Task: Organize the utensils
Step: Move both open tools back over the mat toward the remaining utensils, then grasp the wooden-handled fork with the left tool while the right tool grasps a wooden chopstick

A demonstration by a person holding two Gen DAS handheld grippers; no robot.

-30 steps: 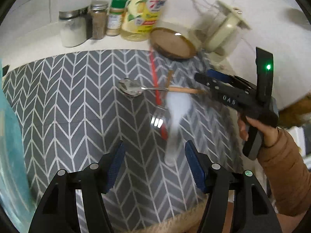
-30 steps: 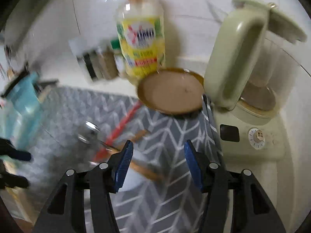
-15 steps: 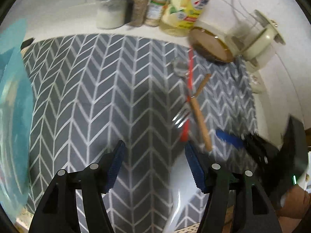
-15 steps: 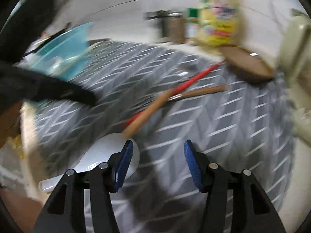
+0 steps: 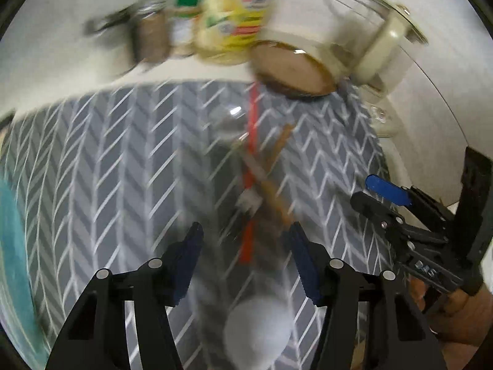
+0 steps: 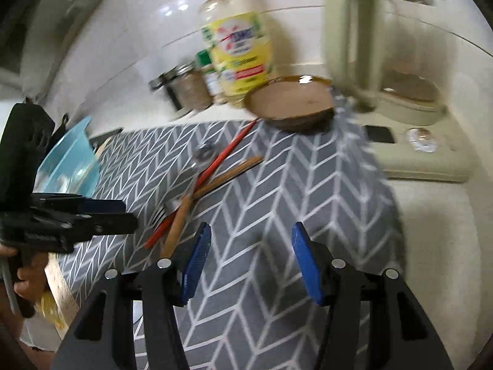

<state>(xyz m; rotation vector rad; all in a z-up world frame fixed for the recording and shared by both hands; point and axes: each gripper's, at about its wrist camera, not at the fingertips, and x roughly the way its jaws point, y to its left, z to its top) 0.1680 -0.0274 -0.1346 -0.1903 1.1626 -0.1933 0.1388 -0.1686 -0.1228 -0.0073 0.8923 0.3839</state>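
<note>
Right wrist view: utensil pile [image 6: 197,191] at centre-left on grey chevron mat [image 6: 308,191] — red chopstick [image 6: 229,149], wooden-handled piece [image 6: 177,226], metal spoon [image 6: 201,154], fork tines [image 6: 161,212], all crossed and touching. Teal bowl [image 6: 72,160] at left edge; brown dish [image 6: 291,103] and yellow bottle [image 6: 238,52] above. Right gripper [image 6: 251,265] released, nothing between pads, lower centre over bare mat. Left gripper [image 5: 245,265] closing in blur with the pile between its jaws, contact not readable. Sorting seemingly at the pick-up step; next calls for isolating one piece.

Left gripper [image 5: 246,240], right gripper [image 6: 251,243]: black frames, blue ribbed pads, silver screws.
</note>
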